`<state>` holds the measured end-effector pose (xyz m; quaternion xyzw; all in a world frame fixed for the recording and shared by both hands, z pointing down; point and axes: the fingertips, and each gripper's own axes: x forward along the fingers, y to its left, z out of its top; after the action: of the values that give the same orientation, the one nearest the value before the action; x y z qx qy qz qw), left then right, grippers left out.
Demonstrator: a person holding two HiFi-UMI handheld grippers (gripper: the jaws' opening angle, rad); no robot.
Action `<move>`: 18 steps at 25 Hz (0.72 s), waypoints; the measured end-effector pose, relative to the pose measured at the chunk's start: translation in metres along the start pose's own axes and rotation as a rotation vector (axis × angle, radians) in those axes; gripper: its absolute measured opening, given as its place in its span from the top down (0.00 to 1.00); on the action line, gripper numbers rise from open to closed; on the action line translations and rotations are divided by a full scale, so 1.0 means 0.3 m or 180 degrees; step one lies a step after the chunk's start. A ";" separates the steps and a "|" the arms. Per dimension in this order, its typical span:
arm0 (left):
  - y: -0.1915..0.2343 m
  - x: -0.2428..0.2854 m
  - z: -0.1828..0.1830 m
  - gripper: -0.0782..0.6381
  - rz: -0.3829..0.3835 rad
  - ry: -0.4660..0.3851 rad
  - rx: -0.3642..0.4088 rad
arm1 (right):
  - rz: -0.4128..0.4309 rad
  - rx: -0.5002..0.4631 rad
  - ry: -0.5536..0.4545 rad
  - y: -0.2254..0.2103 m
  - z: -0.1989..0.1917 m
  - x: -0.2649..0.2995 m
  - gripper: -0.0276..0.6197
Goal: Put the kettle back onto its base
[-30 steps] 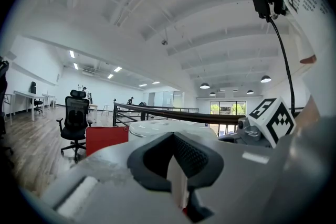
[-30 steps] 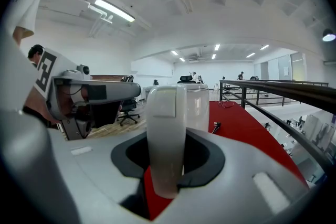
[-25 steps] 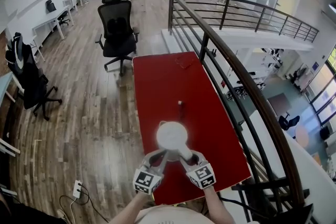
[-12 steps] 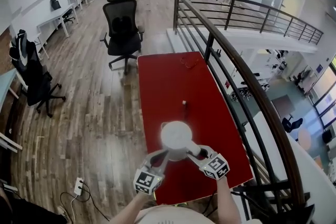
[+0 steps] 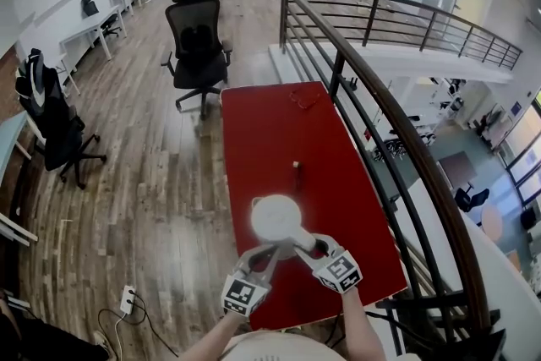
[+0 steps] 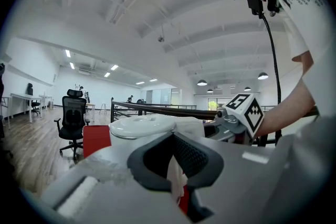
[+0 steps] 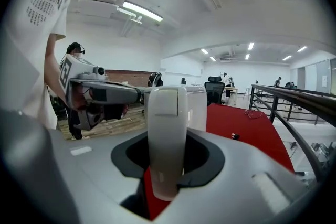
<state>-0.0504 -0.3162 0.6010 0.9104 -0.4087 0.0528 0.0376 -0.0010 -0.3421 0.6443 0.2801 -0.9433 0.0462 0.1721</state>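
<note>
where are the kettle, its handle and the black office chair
kettle [image 5: 276, 218], head view, on its white lid
kettle handle [image 7: 167, 128], right gripper view, on the handle's outer face
black office chair [image 5: 196, 31], head view, on its backrest

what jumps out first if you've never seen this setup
A white kettle stands near the person's end of a long red table, its handle clamped in the right gripper while the left gripper sits against its near-left side. Past the table's far left corner stands a black office chair on the wood floor, and a dark railing runs along the table's right side.
</note>
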 end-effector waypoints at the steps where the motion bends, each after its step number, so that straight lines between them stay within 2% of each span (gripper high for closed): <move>1: -0.005 0.010 -0.006 0.88 0.0012 0.0016 -0.0013 | -0.0038 0.0009 -0.0014 0.003 0.003 0.006 0.77; 5: -0.028 0.039 -0.030 0.88 0.0051 0.0096 -0.0046 | -0.0245 0.0061 -0.0068 0.013 0.003 0.019 0.77; 9: -0.028 0.038 -0.030 0.88 0.0138 0.0117 -0.0084 | -0.0506 0.0295 -0.0159 0.005 0.013 0.010 0.77; 12: -0.022 0.032 -0.030 0.88 0.0216 0.0126 -0.0093 | -0.0699 0.0453 -0.0042 0.004 -0.029 0.001 0.78; 18: -0.026 0.003 -0.039 0.88 0.0318 0.0125 -0.0094 | -0.0826 0.0459 -0.0095 0.058 -0.067 -0.011 0.77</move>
<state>-0.0448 -0.3104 0.6125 0.8870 -0.4535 0.0664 0.0565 -0.0020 -0.3221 0.6622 0.4120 -0.8958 0.0870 0.1420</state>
